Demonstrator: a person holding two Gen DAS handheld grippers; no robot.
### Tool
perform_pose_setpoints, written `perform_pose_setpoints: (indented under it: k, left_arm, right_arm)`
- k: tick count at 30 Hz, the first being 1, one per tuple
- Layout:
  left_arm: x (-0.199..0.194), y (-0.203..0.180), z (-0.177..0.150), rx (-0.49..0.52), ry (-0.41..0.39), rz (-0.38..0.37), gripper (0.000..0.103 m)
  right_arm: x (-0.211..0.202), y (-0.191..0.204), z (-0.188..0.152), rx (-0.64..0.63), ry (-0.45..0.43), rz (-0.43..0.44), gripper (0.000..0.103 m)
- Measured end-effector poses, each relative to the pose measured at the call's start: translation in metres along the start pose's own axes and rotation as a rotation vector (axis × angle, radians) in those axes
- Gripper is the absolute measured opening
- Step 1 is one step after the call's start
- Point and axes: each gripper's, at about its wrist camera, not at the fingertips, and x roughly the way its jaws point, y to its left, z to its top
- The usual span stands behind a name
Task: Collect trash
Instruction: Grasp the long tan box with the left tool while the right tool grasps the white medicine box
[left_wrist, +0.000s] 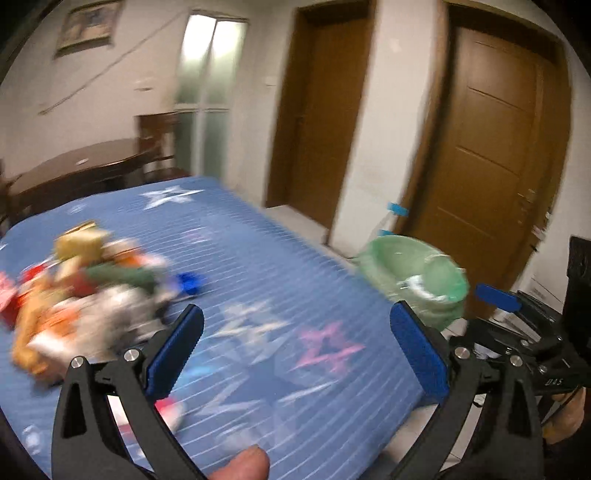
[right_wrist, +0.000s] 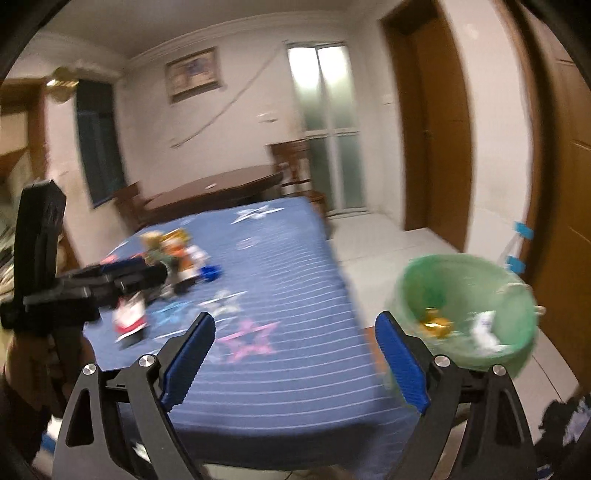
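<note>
A blurred pile of colourful wrappers and packets (left_wrist: 77, 295) lies on the left of the blue star-patterned table (left_wrist: 280, 266); it also shows in the right wrist view (right_wrist: 173, 254). A bin lined with a green bag (right_wrist: 465, 314) stands on the floor right of the table, holding a gold wrapper (right_wrist: 436, 325) and white paper (right_wrist: 484, 328); it also shows in the left wrist view (left_wrist: 413, 277). My left gripper (left_wrist: 295, 332) is open and empty above the table, right of the pile. My right gripper (right_wrist: 295, 343) is open and empty, between table edge and bin.
A small blue object (left_wrist: 190, 282) lies beside the pile. A red-and-white packet (right_wrist: 129, 317) lies apart at the table's near left. A dark wooden table and chair (right_wrist: 221, 188) stand behind. Brown doors (left_wrist: 491, 147) are on the right wall.
</note>
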Motion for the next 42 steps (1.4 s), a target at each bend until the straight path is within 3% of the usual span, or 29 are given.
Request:
perform_pose_setpoints:
  k: [3, 7, 11, 17, 21, 24, 27, 28, 30, 35, 42]
  left_arm:
    - [-0.028, 0.060, -0.006, -0.046, 0.019, 0.136, 0.097]
    - [-0.053, 0.163, -0.015, -0.220, 0.064, 0.273, 0.097]
    - [-0.038, 0.232, -0.020, -0.361, 0.156, 0.307, 0.097]
    - [0.006, 0.280, -0.022, -0.483, 0.232, 0.220, 0.094]
    - [0.034, 0.277, -0.020, -0.440, 0.295, 0.230, 0.074]
    - [0.048, 0.273, -0.021, -0.399, 0.310, 0.251, 0.072]
    - [0.057, 0.270, -0.019, -0.390, 0.309, 0.242, 0.063]
    - [0.059, 0.268, -0.017, -0.381, 0.309, 0.239, 0.061]
    - [0.064, 0.263, -0.014, -0.370, 0.307, 0.234, 0.045]
    - [0.055, 0.249, -0.020, -0.354, 0.286, 0.240, 0.028]
    - [0.024, 0.236, -0.040, -0.297, 0.263, 0.280, 0.026]
  right_arm:
    - [0.017, 0.042, -0.004, -0.066, 0.068, 0.101, 0.088]
    - [0.043, 0.094, -0.007, -0.147, 0.154, 0.207, 0.088]
    - [0.078, 0.127, -0.002, -0.173, 0.220, 0.296, 0.088]
    - [0.121, 0.166, 0.008, -0.215, 0.313, 0.363, 0.088]
    - [0.161, 0.187, 0.019, -0.237, 0.385, 0.402, 0.088]
    - [0.185, 0.204, 0.023, -0.269, 0.437, 0.397, 0.088]
    - [0.209, 0.223, 0.024, -0.306, 0.479, 0.379, 0.085]
    - [0.218, 0.229, 0.025, -0.321, 0.492, 0.369, 0.083]
    - [0.230, 0.238, 0.023, -0.341, 0.516, 0.350, 0.079]
    - [0.249, 0.259, 0.026, -0.411, 0.533, 0.287, 0.056]
    - [0.242, 0.278, 0.021, -0.459, 0.478, 0.255, 0.048]
